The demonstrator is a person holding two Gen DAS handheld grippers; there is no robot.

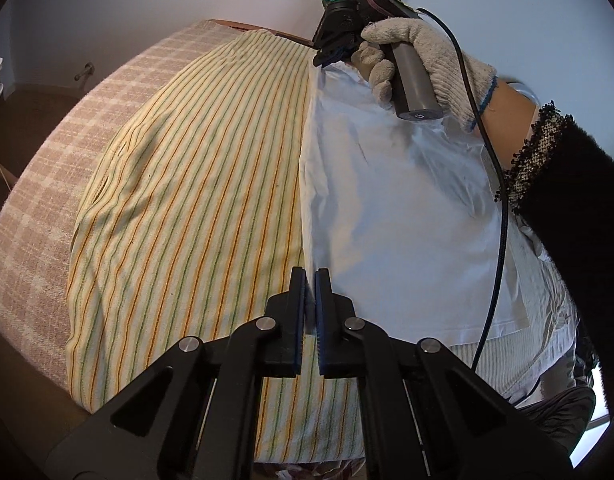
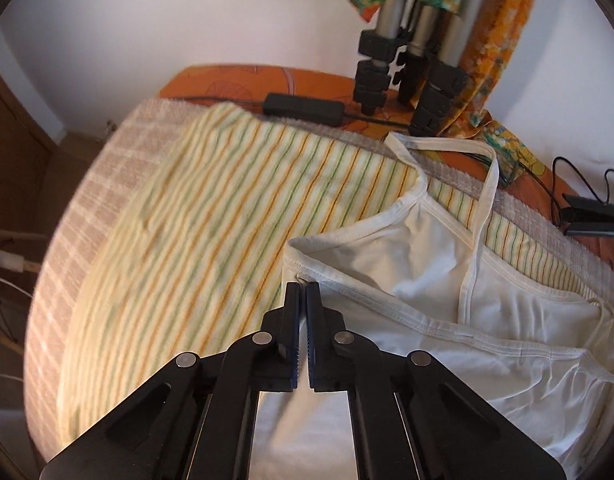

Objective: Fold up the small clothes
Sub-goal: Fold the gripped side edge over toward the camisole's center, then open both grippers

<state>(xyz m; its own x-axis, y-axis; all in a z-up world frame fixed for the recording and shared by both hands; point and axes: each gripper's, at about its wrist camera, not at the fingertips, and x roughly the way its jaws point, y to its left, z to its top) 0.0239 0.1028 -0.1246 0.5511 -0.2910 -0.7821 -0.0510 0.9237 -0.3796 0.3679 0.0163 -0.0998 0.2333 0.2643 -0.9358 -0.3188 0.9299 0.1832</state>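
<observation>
Both grippers are clamped on one white camisole (image 2: 447, 280), the only garment in sight. Left gripper (image 1: 310, 280) has its jaws drawn nearly together with a thin fold of the camisole's side edge between them; right gripper (image 2: 302, 292) pinches the hemmed corner the same way, jaws almost touching. From the left wrist view the right gripper (image 1: 327, 56) appears at the far end of the camisole, held by a hand in a knit glove (image 1: 419, 56), its tips buried in the cloth there.

One camisole, two thin straps, one striped towel (image 1: 187, 184), one checked cover (image 1: 39, 184) beneath the towel. The camisole lies on the towel's right half, its folded edge running straight between the two grippers.

Beyond the camisole's straps stand three tripod legs (image 2: 407, 60), and a black adapter box (image 2: 303, 109) with its cable rests on an orange cloth (image 2: 243, 80) at the towel's far edge. A black clip (image 2: 595, 216) sits to the right of the straps. A black cable (image 1: 495, 208) hangs across the camisole in the left view, and a dark sleeve (image 1: 579, 208) covers its right side, so how the cloth lies there is probably not judgeable.
</observation>
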